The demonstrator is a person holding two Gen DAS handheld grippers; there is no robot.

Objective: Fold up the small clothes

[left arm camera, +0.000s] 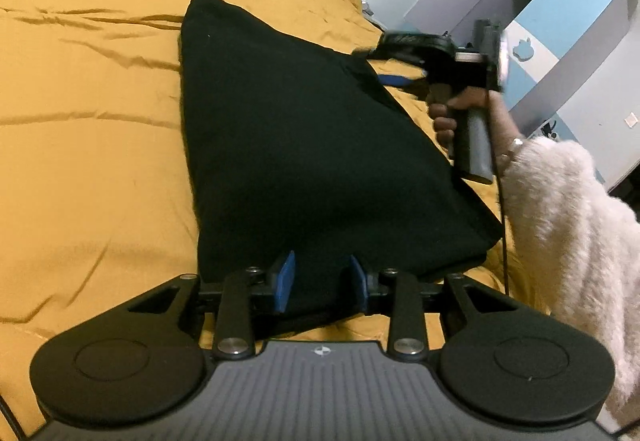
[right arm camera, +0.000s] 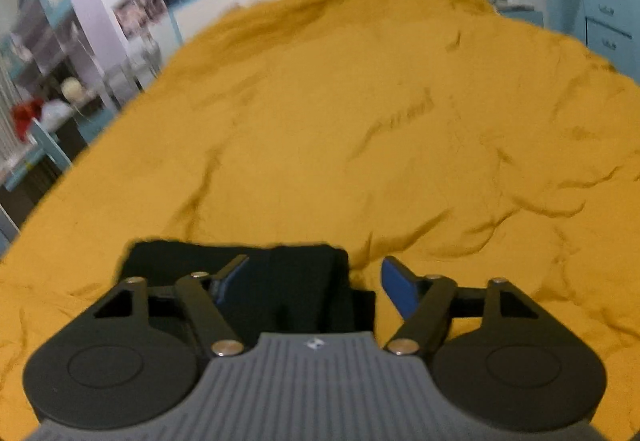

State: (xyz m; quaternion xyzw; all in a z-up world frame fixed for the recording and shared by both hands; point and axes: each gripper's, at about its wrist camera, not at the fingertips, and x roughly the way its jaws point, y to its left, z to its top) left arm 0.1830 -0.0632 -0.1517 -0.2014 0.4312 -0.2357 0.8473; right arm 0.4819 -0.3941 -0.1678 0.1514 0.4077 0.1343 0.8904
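A black garment [left arm camera: 304,145] is seen lying on a mustard-yellow bedspread [left arm camera: 92,113], folded into a roughly triangular shape; its near edge is found between the blue pads of the left gripper [left arm camera: 322,283], whose fingers are held partly apart, with no clear pinch on the cloth to be made out; the right gripper [right arm camera: 316,287] is shown in its own blurred view with fingers spread, dark fabric lying under and between them but not clamped; in the left view it is held by a hand [left arm camera: 452,117] in a fluffy white sleeve [left arm camera: 568,217] at the garment's far right edge.
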